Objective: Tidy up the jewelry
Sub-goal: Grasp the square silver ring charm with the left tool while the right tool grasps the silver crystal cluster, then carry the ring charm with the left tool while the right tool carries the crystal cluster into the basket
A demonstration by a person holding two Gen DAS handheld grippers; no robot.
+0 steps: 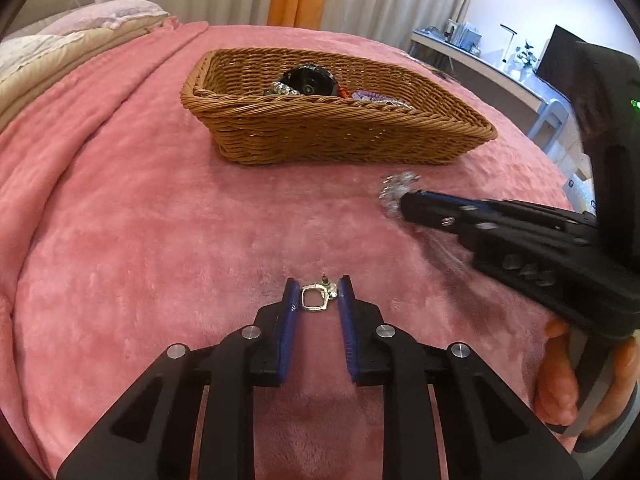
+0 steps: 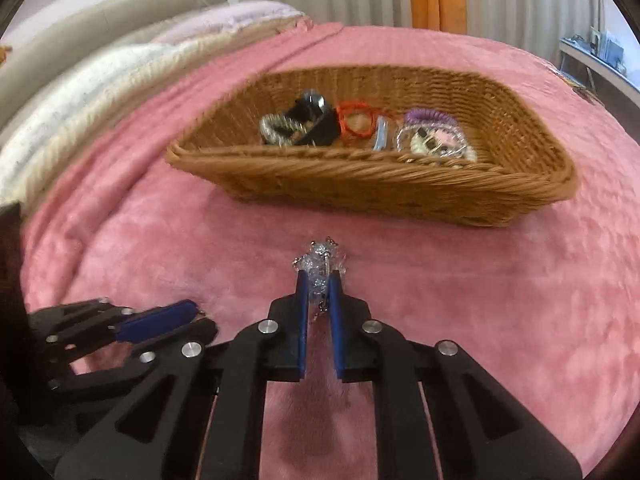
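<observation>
Your left gripper (image 1: pixel 319 294) sits low on the pink blanket (image 1: pixel 160 240) that covers the bed, its jaws narrowed around a small silver square-framed ring (image 1: pixel 313 298). The right blue pad touches the ring's side with the little stud; the left pad sits right at the frame's other edge, though you cannot tell for certain that it presses on it. The ring rests on the blanket between the fingertips.

Your right gripper (image 2: pixel 319 280) is clamped almost fully together on a sparkly clear-bead bracelet (image 2: pixel 320 260), whose beads bunch out past the fingertips while a thin chain hangs down between the pads. The bracelet lies just in front of the basket's near wall, apart from it. From the left wrist view, this gripper reaches in from the right, with fingers (image 1: pixel 560 380) of your hand wrapped on its handle.

The wicker basket (image 2: pixel 360 184) stands further back on the blanket. Inside it lie a black watch (image 2: pixel 314 120), a silver link bracelet (image 2: pixel 276 130), an orange cord loop (image 2: pixel 358 118), a purple coil band (image 2: pixel 428 115), and a pale beaded piece (image 2: pixel 432 144).
</observation>
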